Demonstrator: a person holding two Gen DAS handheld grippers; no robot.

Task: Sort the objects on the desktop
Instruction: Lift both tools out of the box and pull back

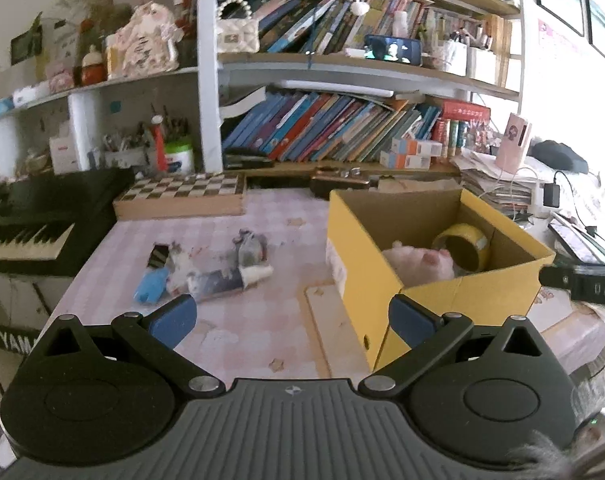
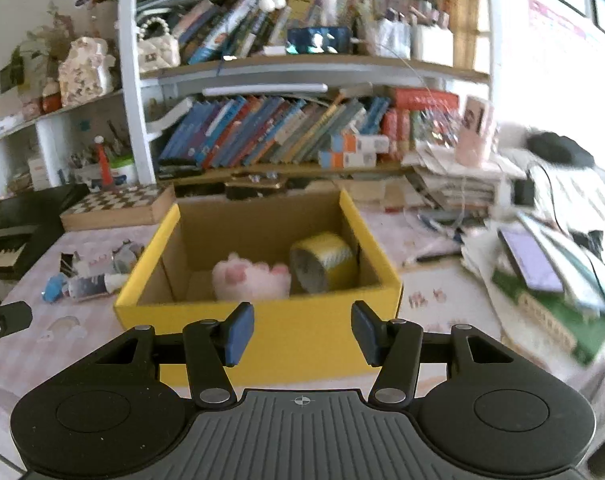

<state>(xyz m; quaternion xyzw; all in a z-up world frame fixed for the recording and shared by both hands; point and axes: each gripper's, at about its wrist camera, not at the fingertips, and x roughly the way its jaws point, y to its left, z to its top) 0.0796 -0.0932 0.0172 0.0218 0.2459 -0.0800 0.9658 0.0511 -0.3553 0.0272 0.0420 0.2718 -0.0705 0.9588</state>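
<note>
Yellow box (image 2: 302, 332) rim just beyond right gripper's (image 2: 298, 334) spread fingers (image 2: 238, 334).

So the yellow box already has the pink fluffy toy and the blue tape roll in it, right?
Almost. The tape roll is yellow, not blue. The right wrist view shows it standing beside the pink fluffy toy inside the yellow box.
</note>
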